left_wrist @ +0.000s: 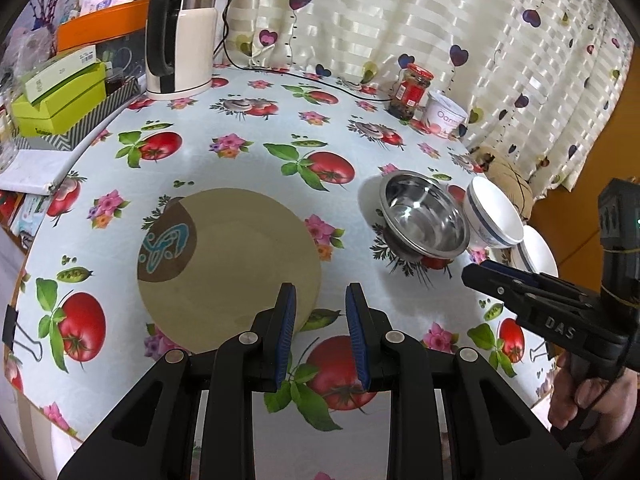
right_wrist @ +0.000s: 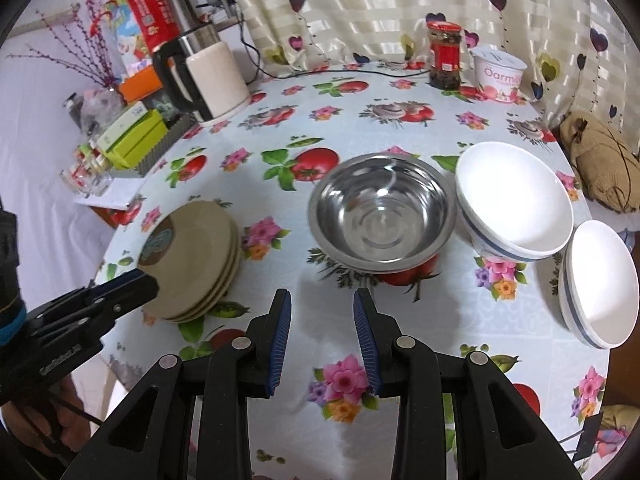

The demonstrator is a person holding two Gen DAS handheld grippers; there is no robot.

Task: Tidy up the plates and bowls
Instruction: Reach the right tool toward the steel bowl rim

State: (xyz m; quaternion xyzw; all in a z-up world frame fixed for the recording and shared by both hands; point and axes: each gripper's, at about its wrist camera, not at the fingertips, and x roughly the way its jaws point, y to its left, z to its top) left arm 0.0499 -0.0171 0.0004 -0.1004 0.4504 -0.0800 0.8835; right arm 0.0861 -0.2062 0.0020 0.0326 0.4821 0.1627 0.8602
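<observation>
A stack of beige plates (left_wrist: 228,268) with a brown and teal corner motif lies on the tomato-print tablecloth (left_wrist: 240,160). My left gripper (left_wrist: 320,300) hovers at the stack's near right edge, open with nothing between its blue pads. To the right stands a steel bowl (right_wrist: 382,212), then two white bowls with a blue stripe (right_wrist: 514,196) (right_wrist: 600,284). My right gripper (right_wrist: 322,304) hangs open over the cloth just in front of the steel bowl, holding nothing. Each gripper also shows in the other's view: the right gripper (left_wrist: 476,270), the left gripper (right_wrist: 146,280).
At the back stand a cream kettle (left_wrist: 180,36) with its cord, a red-lidded jar (left_wrist: 412,88) and a yogurt tub (left_wrist: 444,114). Green boxes (left_wrist: 60,96) crowd the left side. A brown cushion (right_wrist: 600,164) lies past the right edge. A binder clip (left_wrist: 12,328) pins the cloth.
</observation>
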